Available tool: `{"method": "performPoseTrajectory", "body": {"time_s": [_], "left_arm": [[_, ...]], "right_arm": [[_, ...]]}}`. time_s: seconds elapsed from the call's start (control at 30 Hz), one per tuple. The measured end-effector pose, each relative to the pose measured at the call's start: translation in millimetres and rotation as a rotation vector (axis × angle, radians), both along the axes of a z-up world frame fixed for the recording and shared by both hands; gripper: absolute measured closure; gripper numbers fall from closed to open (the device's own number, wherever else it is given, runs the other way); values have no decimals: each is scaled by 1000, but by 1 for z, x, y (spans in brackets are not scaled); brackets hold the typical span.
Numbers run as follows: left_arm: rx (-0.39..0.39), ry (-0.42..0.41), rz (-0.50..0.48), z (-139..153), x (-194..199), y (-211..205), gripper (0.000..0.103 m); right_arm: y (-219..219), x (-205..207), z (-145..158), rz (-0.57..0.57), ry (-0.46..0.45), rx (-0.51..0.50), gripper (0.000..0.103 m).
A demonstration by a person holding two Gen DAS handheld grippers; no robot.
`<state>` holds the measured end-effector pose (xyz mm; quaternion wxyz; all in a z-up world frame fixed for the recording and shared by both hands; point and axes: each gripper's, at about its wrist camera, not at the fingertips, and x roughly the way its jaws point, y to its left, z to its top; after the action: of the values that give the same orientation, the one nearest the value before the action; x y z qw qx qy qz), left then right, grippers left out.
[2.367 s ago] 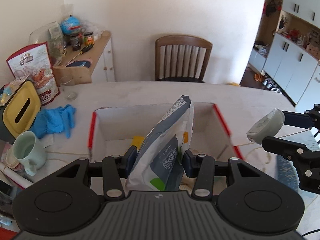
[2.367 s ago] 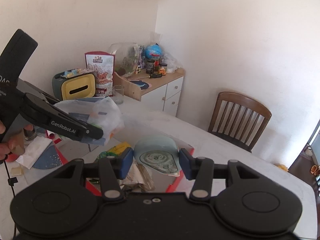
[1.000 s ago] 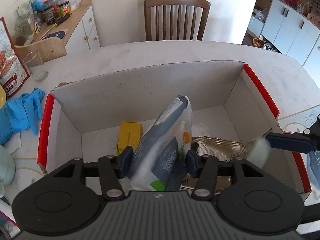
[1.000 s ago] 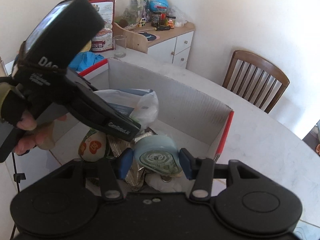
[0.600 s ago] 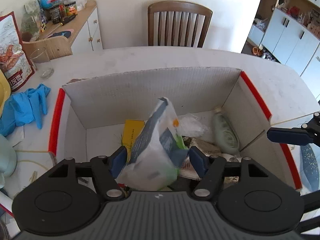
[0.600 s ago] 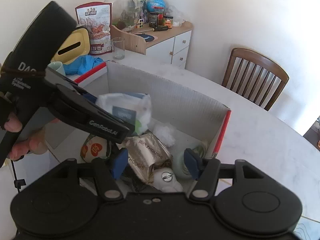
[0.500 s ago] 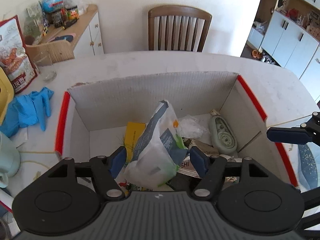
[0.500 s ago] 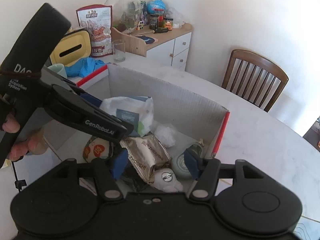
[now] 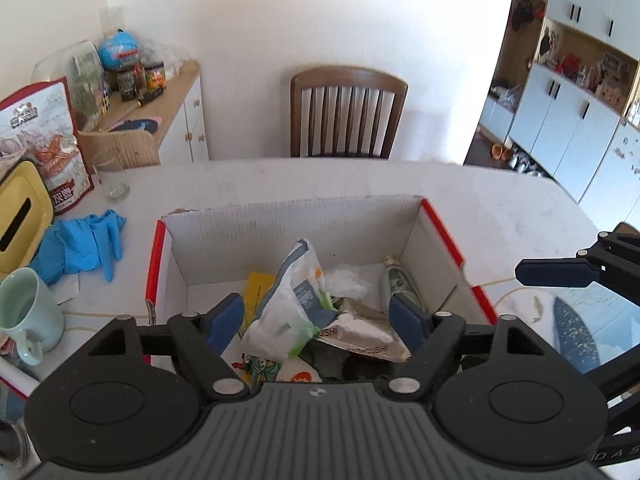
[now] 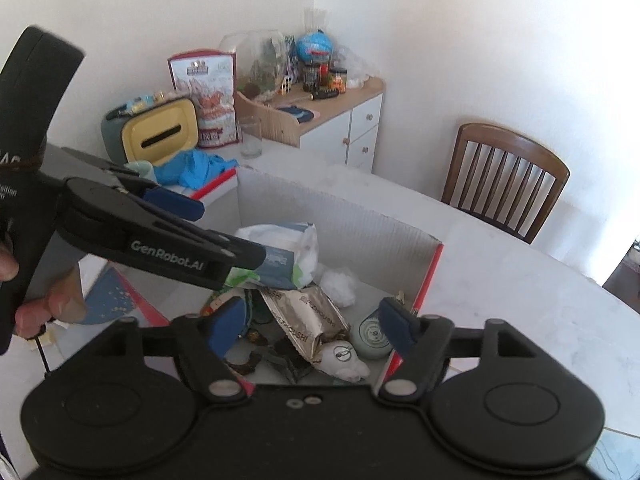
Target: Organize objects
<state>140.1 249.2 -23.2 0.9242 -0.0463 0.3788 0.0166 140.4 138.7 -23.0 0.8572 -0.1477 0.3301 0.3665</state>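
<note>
An open cardboard box with red edges stands on the table. In it lie a white-and-blue bag, a silver packet, a pale green tape dispenser and a yellow pack. My left gripper hovers above the box with its jaws opening; the bag lies below them, untouched. My right gripper hangs over the box's near corner, jaws also opening and nothing between them. The tape dispenser rests by the box wall. The left gripper reaches in from the left, over the bag.
Left of the box lie blue gloves, a pale green mug, a glass, a yellow-lidded tissue box and a red snack bag. A wooden chair stands behind the table, a cluttered cabinet at the wall.
The left gripper let go of the bag and the right let go of the tape dispenser; both now lie in the box. Both grippers have risen and their jaws stand wider.
</note>
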Motion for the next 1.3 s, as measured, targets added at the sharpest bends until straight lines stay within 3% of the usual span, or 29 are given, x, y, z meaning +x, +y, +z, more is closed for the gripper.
{"method": "performPoseTrajectory", "body": {"time_s": [0.17, 0.37, 0.5, 0.73, 1.3], "left_arm": [[-25, -43, 7, 13, -20, -6, 17], [-27, -82, 35, 25, -42, -14, 2], [-15, -100, 54, 32, -54, -20, 0], [-5, -149, 83, 48, -72, -30, 0], [30, -202, 126, 64, -106, -53, 0]], "right_arm": [[-14, -10, 13, -2, -3, 54, 23], [-31, -21, 27, 7, -18, 121, 19], [-41, -28, 34, 15, -33, 163, 12], [-64, -35, 47, 15, -30, 261, 2], [-93, -55, 59, 36, -44, 338, 1]]}}
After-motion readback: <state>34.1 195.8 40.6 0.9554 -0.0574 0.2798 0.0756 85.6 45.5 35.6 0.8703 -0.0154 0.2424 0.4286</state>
